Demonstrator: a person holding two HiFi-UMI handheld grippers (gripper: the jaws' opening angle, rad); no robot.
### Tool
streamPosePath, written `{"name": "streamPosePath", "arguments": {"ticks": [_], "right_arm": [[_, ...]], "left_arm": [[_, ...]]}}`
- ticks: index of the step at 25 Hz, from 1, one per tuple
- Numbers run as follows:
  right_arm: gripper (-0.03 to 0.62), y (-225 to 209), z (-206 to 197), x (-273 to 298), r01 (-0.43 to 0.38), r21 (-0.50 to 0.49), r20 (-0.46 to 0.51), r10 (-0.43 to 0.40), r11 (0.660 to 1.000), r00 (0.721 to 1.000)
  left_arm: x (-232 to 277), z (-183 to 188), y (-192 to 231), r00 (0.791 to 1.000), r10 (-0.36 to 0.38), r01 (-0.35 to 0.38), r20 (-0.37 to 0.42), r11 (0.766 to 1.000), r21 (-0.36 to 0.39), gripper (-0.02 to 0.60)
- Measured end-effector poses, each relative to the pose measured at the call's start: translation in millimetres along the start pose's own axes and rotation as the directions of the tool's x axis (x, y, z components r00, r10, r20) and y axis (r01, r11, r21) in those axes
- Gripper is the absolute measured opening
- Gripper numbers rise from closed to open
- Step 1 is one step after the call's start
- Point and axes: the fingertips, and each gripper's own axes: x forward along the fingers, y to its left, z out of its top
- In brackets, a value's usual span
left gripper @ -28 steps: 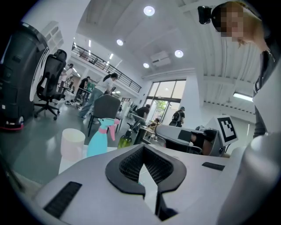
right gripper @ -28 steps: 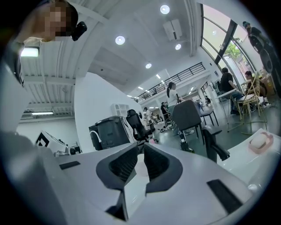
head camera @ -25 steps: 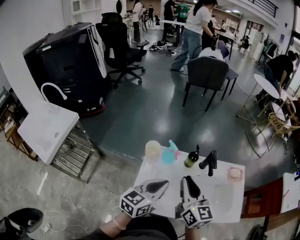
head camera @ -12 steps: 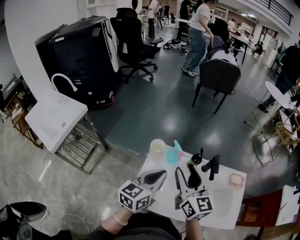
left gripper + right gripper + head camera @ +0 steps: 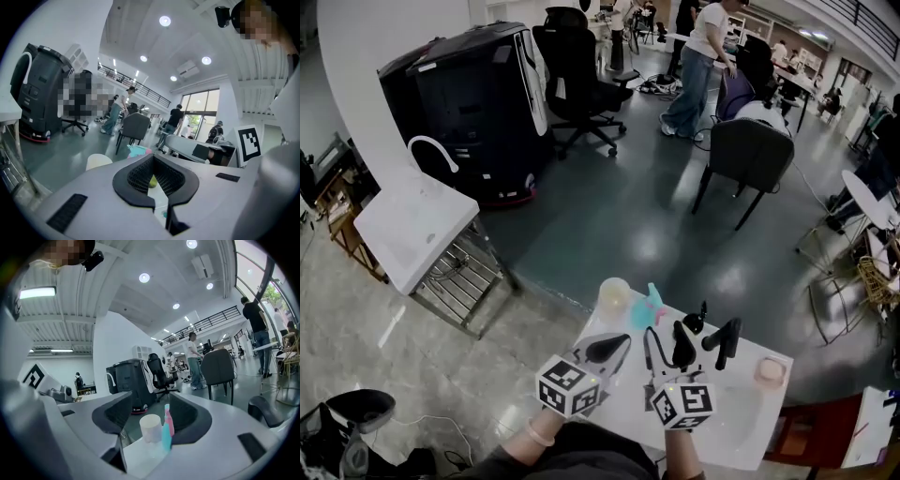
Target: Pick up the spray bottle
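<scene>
The spray bottle (image 5: 645, 307), teal with a pink trigger, stands upright at the far edge of the white table (image 5: 741, 412), next to a pale cup (image 5: 614, 298). My right gripper (image 5: 664, 337) points at it from a short way back. Its jaws are opening, with nothing touching them. In the right gripper view the spray bottle (image 5: 166, 428) and the cup (image 5: 151, 427) show ahead through the gap of that gripper (image 5: 150, 411). My left gripper (image 5: 614, 345) hovers beside it, shut and empty. In the left gripper view the spray bottle (image 5: 138, 150) lies ahead of that gripper (image 5: 154, 176).
A dark green bottle (image 5: 692, 323), a black angled object (image 5: 724, 339) and a pink item (image 5: 769, 371) stand to the right on the table. Beyond it are a grey floor, a chair (image 5: 750, 155), a black machine (image 5: 464, 103) and a white bench (image 5: 412, 230). People stand far off.
My right gripper's jaws went from shut to wide apart. Both grippers edged forward over the table toward the bottles.
</scene>
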Motion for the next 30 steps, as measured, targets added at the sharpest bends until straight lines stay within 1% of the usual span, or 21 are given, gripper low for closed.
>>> {"name": "streamPosePath", "arguments": {"ticks": [2, 9, 14, 21, 30], "right_arm": [[0.209, -5, -6, 7, 0.001, -0.011, -0.019, -0.001, 1.0, 1.0], [0.209, -18, -22, 31, -0.003, -0.003, -0.063, 0.003, 1.0, 0.998], [0.209, -26, -37, 47, 0.01, 0.022, -0.101, -0.008, 1.0, 0.995], [0.209, -35, -48, 63, 0.023, -0.013, -0.122, -0.024, 1.0, 0.992], [0.209, -41, -57, 82, 0.037, -0.034, -0.125, -0.041, 0.999, 0.991]], "left_arm": [[4, -2, 4, 1.0, 0.015, -0.015, -0.004, 1.0, -0.002, 0.005], [19, -7, 23, 0.997, 0.071, -0.071, -0.029, 0.997, -0.007, 0.005], [29, -16, 38, 0.992, 0.106, -0.106, -0.063, 0.994, -0.007, 0.005], [40, -25, 48, 0.989, 0.117, -0.119, -0.093, 0.993, -0.018, 0.005], [46, -26, 59, 0.986, 0.133, -0.135, -0.098, 0.991, -0.019, 0.005]]}}
